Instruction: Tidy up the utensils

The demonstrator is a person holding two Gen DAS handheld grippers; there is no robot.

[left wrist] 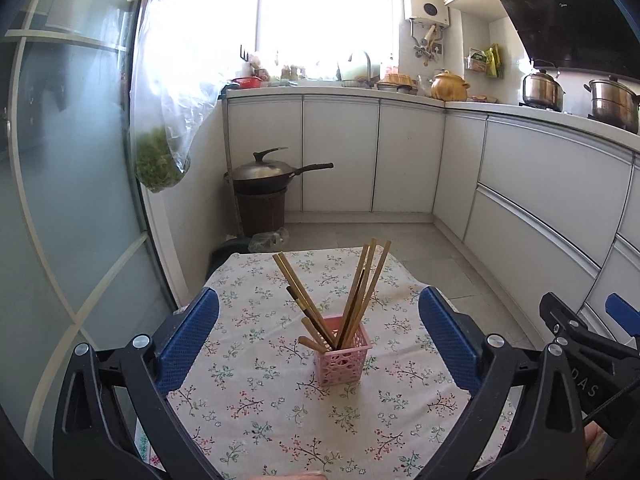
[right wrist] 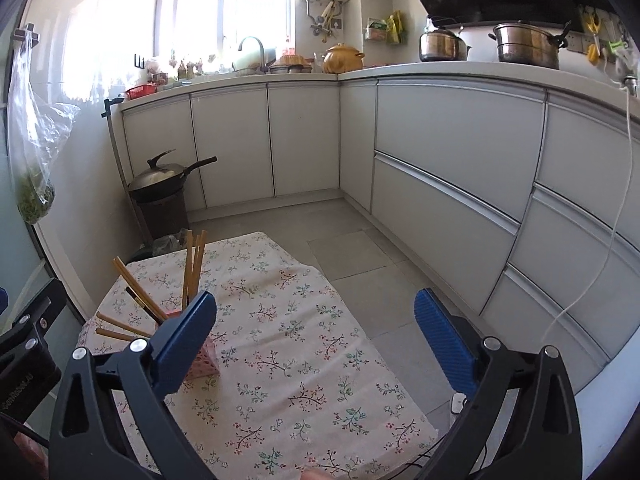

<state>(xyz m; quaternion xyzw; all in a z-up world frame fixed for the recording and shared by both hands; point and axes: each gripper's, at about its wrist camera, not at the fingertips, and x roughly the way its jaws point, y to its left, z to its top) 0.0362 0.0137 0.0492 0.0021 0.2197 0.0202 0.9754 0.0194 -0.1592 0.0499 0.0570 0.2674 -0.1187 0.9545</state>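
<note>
- Bright window point(left wrist: 324, 12) far ahead of the claw, glare washing out the panes.
- White L-shaped cabinets point(left wrist: 340, 152) run ahead and along the right.
- Grey tiled floor point(right wrist: 352, 248) beyond.
- Frosted glass door point(left wrist: 60, 140) to the left.
- Covered wok point(left wrist: 264, 172) in the corner ahead.

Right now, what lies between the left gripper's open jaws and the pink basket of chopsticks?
Only bare flowered tablecloth, as the left wrist view shows; the left gripper is clear of the pink basket and chopsticks.
</note>
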